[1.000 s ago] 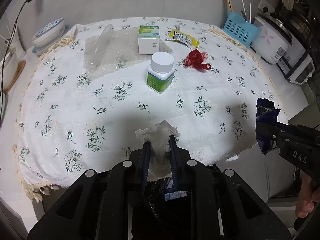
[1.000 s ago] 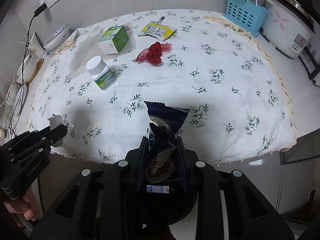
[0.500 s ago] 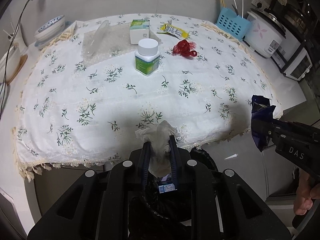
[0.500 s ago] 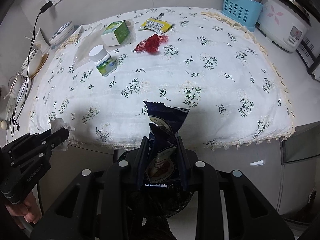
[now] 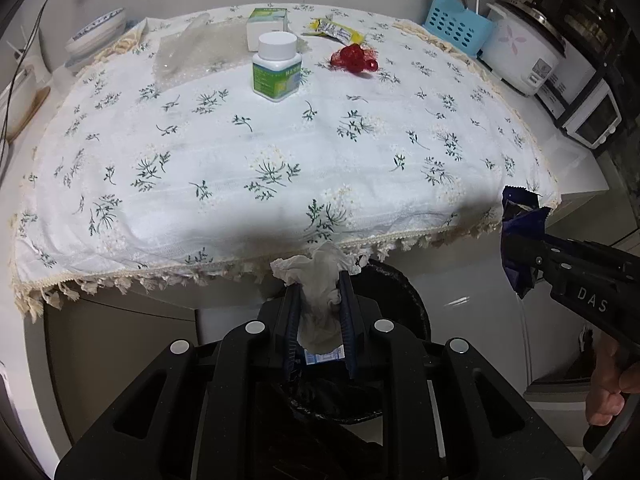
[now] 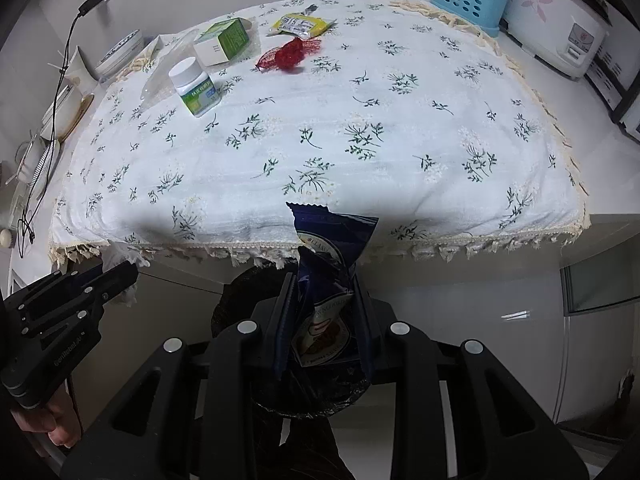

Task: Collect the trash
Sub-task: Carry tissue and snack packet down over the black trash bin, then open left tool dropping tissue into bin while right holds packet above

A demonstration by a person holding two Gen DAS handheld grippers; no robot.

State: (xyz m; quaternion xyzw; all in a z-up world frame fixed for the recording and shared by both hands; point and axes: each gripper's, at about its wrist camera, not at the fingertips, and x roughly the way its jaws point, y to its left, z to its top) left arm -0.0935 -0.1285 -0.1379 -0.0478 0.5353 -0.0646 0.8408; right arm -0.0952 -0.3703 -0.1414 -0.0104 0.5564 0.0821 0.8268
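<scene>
Below table edge: left tongs [image 5: 319, 280] clenched on tissue [image 5: 318, 280], right tongs [image 6: 325, 284] on wrapper [image 6: 330, 256]; bin [image 5: 396, 292] apparently mostly hidden.

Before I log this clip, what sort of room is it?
Most likely a home kitchen. A rice cooker and a small oven stand on the white counter, a blue utensil basket holds chopsticks, and stacked bowls sit beside the floral tablecloth.

right gripper [image 6: 325, 280] clamps blue snack wrapper [image 6: 330, 256] | above black bin [image 6: 240, 292]

Bin [image 5: 404, 292] mouth open below — tablecloth fringe [image 5: 400, 240] overhangs rim.
</scene>
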